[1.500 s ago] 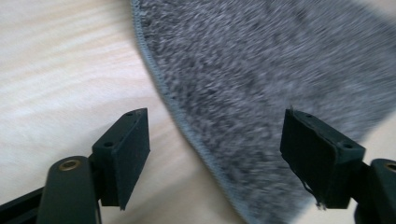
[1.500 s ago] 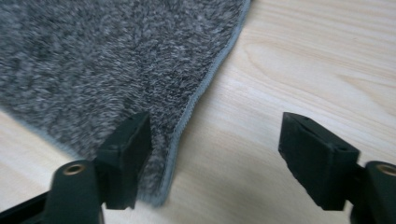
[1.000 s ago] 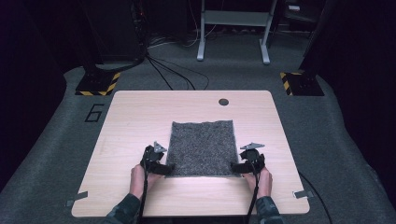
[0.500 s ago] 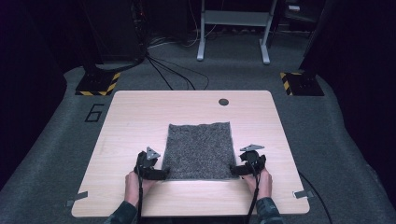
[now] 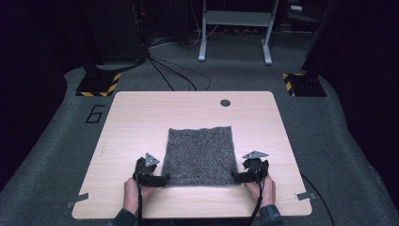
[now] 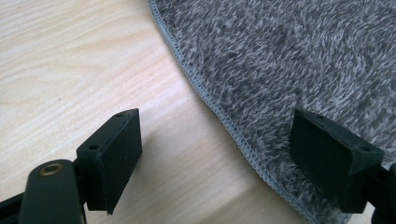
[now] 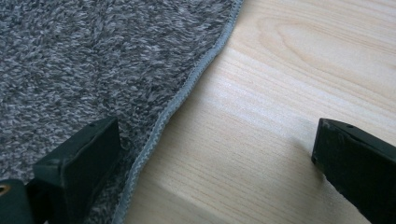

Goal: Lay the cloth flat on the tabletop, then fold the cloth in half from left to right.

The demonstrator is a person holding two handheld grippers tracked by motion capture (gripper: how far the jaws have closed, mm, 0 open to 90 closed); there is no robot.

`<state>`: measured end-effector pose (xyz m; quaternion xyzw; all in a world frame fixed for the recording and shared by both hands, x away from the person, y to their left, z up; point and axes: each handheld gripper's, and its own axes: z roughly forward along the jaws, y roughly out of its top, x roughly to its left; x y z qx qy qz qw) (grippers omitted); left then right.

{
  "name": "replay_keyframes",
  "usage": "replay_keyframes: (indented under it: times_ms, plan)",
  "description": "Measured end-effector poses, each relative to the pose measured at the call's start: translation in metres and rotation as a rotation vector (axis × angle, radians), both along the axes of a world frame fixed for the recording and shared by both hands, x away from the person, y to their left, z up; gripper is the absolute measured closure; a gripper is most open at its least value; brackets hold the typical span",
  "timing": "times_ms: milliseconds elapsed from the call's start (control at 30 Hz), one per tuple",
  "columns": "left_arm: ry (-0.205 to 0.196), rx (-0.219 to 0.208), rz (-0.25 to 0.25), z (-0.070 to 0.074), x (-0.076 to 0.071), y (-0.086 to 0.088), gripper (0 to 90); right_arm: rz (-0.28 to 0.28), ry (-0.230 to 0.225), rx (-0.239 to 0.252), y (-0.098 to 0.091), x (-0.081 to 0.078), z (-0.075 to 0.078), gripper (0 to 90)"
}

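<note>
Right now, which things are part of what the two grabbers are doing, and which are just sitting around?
Part of the job:
- grey fuzzy cloth, lying flat
- left gripper, open astride the cloth's near left edge
- right gripper, open astride its near right edge

Just lying about:
- wooden table
- round hole in the table
- metal stand on the floor behind

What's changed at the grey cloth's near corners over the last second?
The left gripper slid a little along the table toward the person, staying at the near left corner of the grey cloth. The right gripper has just been opening its jaws; they now straddle the cloth's hemmed right edge, one over the pile, one over bare wood, gripping nothing. The cloth lies flat where it was on the table.
</note>
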<state>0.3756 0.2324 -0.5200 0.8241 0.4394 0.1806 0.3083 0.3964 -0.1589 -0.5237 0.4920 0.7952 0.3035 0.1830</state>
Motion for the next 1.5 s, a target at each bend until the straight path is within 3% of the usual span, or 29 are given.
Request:
replay_keyframes:
  times_ms: [267,433,567,833,967,1000,1033,1233,1267,1333,1467,1500]
  plan:
    - [-0.002,-0.008,0.008,-0.001,-0.003,0.000,16.9,0.008,-0.027,0.013,-0.003,-0.003,-0.003,0.7]
    - [0.006,0.008,0.039,0.000,-0.003,0.000,8.3,0.014,-0.034,0.017,-0.003,-0.004,-0.003,0.6]
    - [0.001,-0.025,0.051,0.005,-0.006,0.005,5.7,0.010,-0.032,0.020,-0.003,-0.004,-0.003,0.2]
    - [0.003,-0.069,0.077,0.015,0.005,0.022,4.3,0.009,-0.036,0.018,-0.006,-0.007,-0.003,0.1]
    - [0.015,-0.081,0.078,0.018,0.012,0.030,3.2,0.014,-0.026,0.018,-0.007,-0.008,-0.003,0.0]
    - [0.022,-0.108,0.076,0.019,0.017,0.032,2.2,0.048,-0.031,0.037,-0.010,-0.007,-0.002,0.8]
    - [0.022,-0.108,0.076,0.019,0.017,0.032,1.9,0.056,-0.027,0.050,-0.011,-0.007,-0.002,2.1]
    - [0.028,-0.145,0.085,0.025,0.037,0.039,1.1,0.045,-0.036,0.074,-0.012,-0.012,0.012,2.0]
    - [0.031,-0.156,0.102,0.027,0.045,0.041,1.1,0.066,-0.036,0.065,-0.004,-0.014,0.020,1.9]
    - [0.033,-0.155,0.106,0.029,0.050,0.043,1.2,0.068,-0.034,0.064,-0.002,-0.015,0.023,1.9]
    - [0.030,-0.199,0.131,0.033,0.067,0.043,2.0,0.132,-0.063,0.073,0.031,-0.018,0.038,2.9]
    - [0.031,-0.203,0.131,0.034,0.071,0.043,2.0,0.132,-0.063,0.073,0.031,-0.018,0.038,2.9]
